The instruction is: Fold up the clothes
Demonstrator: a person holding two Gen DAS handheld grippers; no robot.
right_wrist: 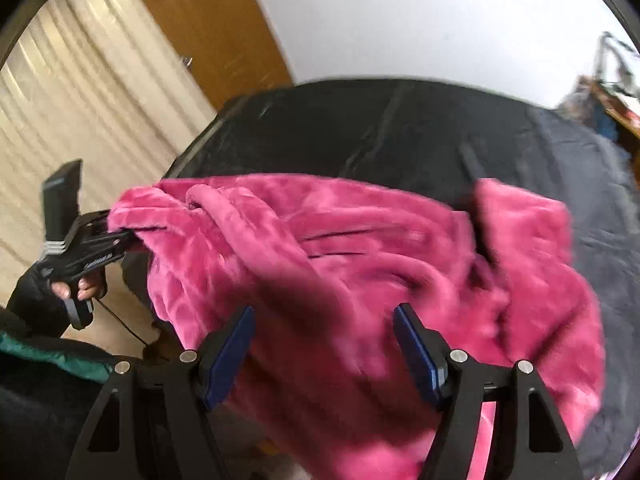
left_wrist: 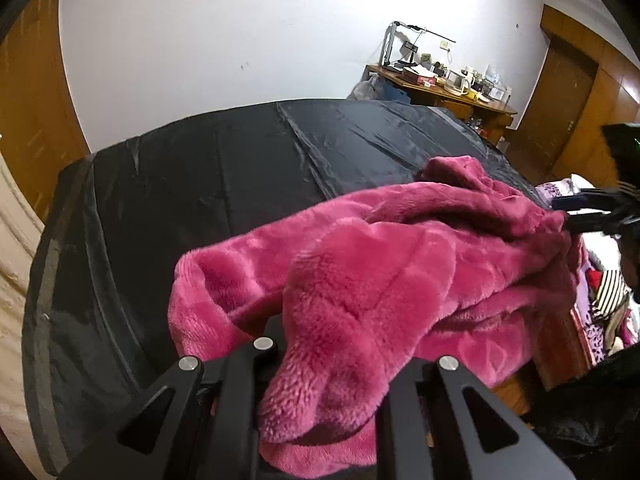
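Over the black-covered bed [left_wrist: 224, 168], both grippers hold the pink fleece garment [left_wrist: 400, 280] raised. The left gripper [right_wrist: 128, 236], held in a hand [right_wrist: 76, 286], is clamped on one edge; the right gripper [right_wrist: 324, 344] has its blue pads [right_wrist: 230, 360] spread, fleece bunched between them.

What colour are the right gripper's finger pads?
Blue pads, on black fingers; clearest in the right wrist view.
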